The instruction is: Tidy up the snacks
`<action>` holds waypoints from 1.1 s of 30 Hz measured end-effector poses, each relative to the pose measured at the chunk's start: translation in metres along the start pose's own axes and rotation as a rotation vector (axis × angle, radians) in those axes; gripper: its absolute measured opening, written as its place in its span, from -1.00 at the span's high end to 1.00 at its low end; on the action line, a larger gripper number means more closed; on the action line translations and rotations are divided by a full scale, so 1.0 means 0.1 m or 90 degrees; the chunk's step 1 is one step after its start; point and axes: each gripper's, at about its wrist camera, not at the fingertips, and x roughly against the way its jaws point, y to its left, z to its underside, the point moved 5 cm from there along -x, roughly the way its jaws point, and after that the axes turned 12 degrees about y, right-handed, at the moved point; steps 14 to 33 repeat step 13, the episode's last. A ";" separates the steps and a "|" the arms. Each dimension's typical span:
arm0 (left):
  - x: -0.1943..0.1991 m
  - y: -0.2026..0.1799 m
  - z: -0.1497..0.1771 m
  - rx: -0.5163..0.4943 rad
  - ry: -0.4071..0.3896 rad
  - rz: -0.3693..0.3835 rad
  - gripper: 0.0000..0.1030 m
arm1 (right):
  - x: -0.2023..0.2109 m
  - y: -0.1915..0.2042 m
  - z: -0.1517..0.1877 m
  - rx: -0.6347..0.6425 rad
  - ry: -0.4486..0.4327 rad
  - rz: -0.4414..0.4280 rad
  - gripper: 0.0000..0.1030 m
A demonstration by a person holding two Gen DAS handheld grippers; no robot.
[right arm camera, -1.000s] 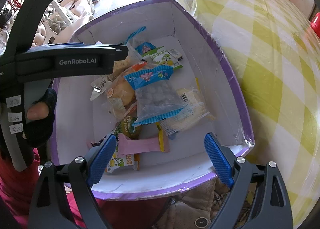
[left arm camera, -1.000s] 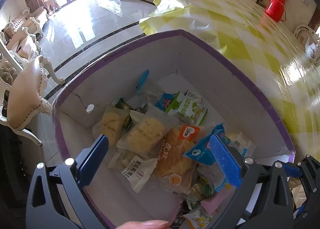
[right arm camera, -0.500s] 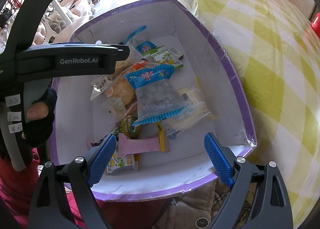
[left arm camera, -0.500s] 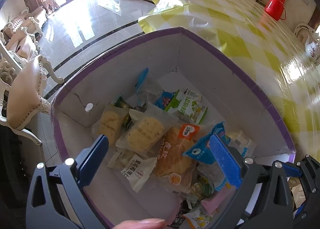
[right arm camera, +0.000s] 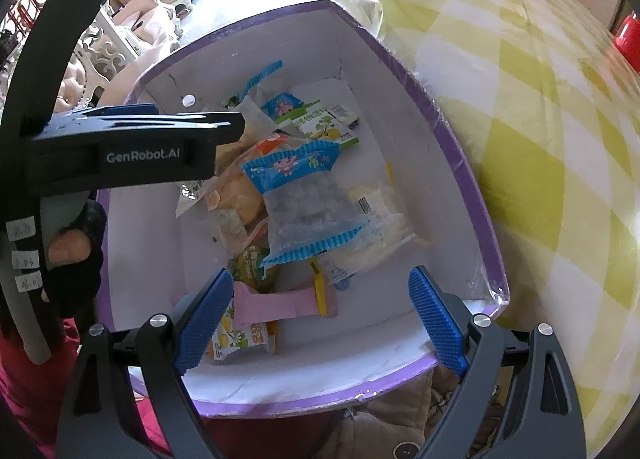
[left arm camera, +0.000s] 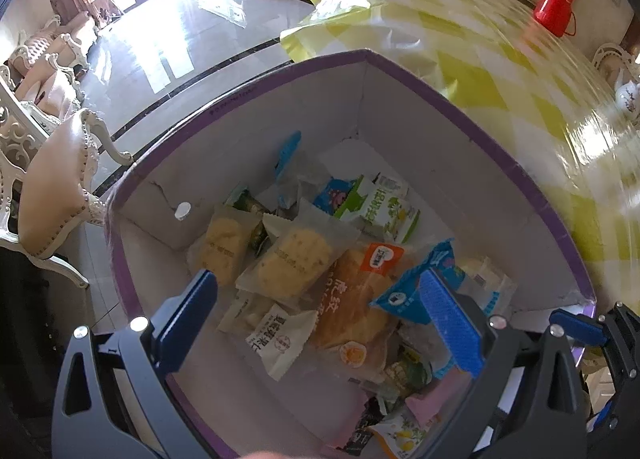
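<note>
Yellow-checked tablecloth (right arm camera: 540,107) at 3 o'clock; one purple-rimmed box (right arm camera: 468,179), snack packets (right arm camera: 304,199) overlapping, uncountable; left gripper (left arm camera: 320,315) and right gripper (right arm camera: 320,315) wide, empty.

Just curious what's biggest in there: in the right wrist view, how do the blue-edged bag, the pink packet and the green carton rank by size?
1. Blue-edged bag, clearly largest.
2. Pink packet.
3. Green carton.
The last two look close; the carton lies farther from the camera, so their order is unsure.

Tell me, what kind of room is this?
Probably a home's living and dining area: a table with a yellow checked cloth, ornate padded chairs, a glossy tiled floor, and a box of snacks.
</note>
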 end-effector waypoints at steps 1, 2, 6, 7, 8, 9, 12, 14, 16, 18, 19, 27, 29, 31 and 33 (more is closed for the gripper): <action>0.02 0.00 0.01 0.000 -0.006 -0.007 -0.97 | 0.00 0.00 0.00 0.001 -0.001 -0.002 -0.69; 0.03 0.01 0.01 0.001 -0.013 -0.014 -0.97 | 0.00 0.01 0.00 0.003 0.000 -0.003 -0.69; 0.08 0.02 -0.01 0.005 -0.026 -0.013 -0.97 | 0.01 0.04 -0.01 0.005 0.000 -0.007 -0.69; 0.09 0.03 -0.02 0.008 -0.027 -0.007 -0.97 | 0.02 0.04 -0.01 0.005 0.000 -0.009 -0.69; 0.09 0.05 -0.02 0.012 -0.025 0.004 -0.97 | 0.02 0.03 -0.01 0.004 0.000 -0.009 -0.69; 0.09 0.06 -0.03 0.016 -0.022 0.010 -0.97 | 0.02 0.03 -0.01 0.005 0.000 -0.009 -0.69; 0.09 0.09 -0.03 0.022 -0.021 0.006 -0.97 | 0.02 0.04 -0.02 0.003 0.000 -0.010 -0.69; 0.09 0.10 -0.03 0.023 -0.019 0.009 -0.97 | 0.02 0.04 -0.02 0.003 0.000 -0.011 -0.69; 0.09 0.10 -0.03 0.023 -0.019 0.009 -0.97 | 0.02 0.04 -0.02 0.003 0.000 -0.011 -0.69; 0.09 0.10 -0.03 0.023 -0.019 0.009 -0.97 | 0.02 0.04 -0.02 0.003 0.000 -0.011 -0.69; 0.09 0.10 -0.03 0.023 -0.019 0.009 -0.97 | 0.02 0.04 -0.02 0.003 0.000 -0.011 -0.69; 0.09 0.10 -0.03 0.023 -0.019 0.009 -0.97 | 0.02 0.04 -0.02 0.003 0.000 -0.011 -0.69; 0.09 0.10 -0.03 0.023 -0.019 0.009 -0.97 | 0.02 0.04 -0.02 0.003 0.000 -0.011 -0.69; 0.09 0.10 -0.03 0.023 -0.019 0.009 -0.97 | 0.02 0.04 -0.02 0.003 0.000 -0.011 -0.69; 0.09 0.10 -0.03 0.023 -0.019 0.009 -0.97 | 0.02 0.04 -0.02 0.003 0.000 -0.011 -0.69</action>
